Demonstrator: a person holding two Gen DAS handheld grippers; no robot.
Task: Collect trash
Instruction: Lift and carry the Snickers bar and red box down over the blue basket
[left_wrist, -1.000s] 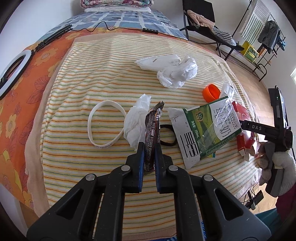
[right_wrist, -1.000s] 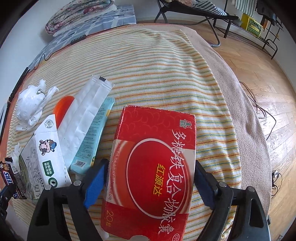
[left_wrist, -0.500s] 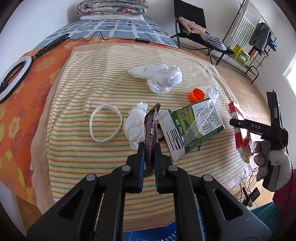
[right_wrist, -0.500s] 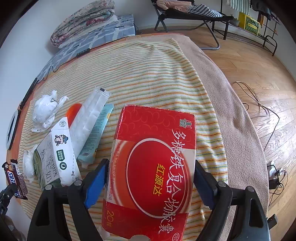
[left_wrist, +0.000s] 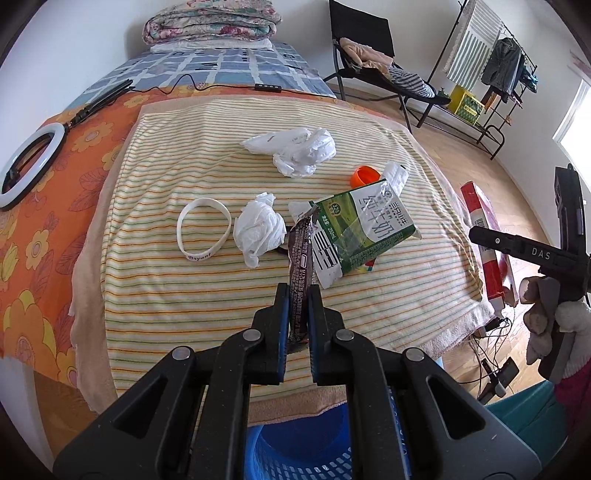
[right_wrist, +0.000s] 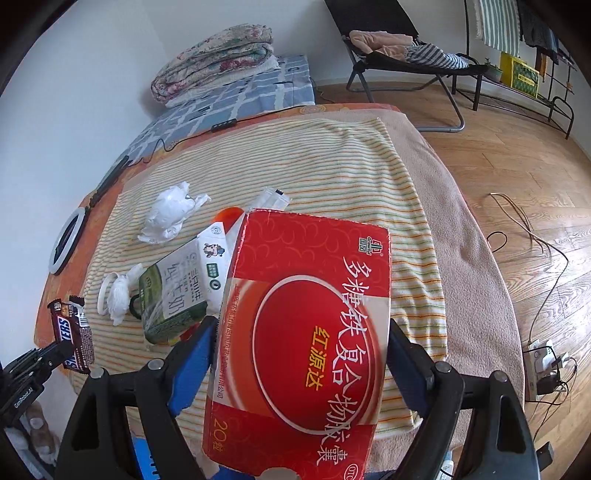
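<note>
Left gripper (left_wrist: 298, 295) clamped on Snickers wrapper (left_wrist: 301, 254), above striped towel (left_wrist: 166, 295); right gripper (right_wrist: 301, 349) jaws wide, clamped across red medicine box (right_wrist: 306, 332); milk carton (left_wrist: 365, 229) lies on towel

Two wrist fisheyes, angled down, sharing bed (left_wrist: 192, 295)

Brown candy wrapper (left_wrist: 300, 266) pinched upright between left tongs, red box (right_wrist: 306, 343) clamped flat across right tongs, green milk carton (left_wrist: 364, 229) lying ahead, crumpled white tissues (left_wrist: 260, 229) beside it
</note>
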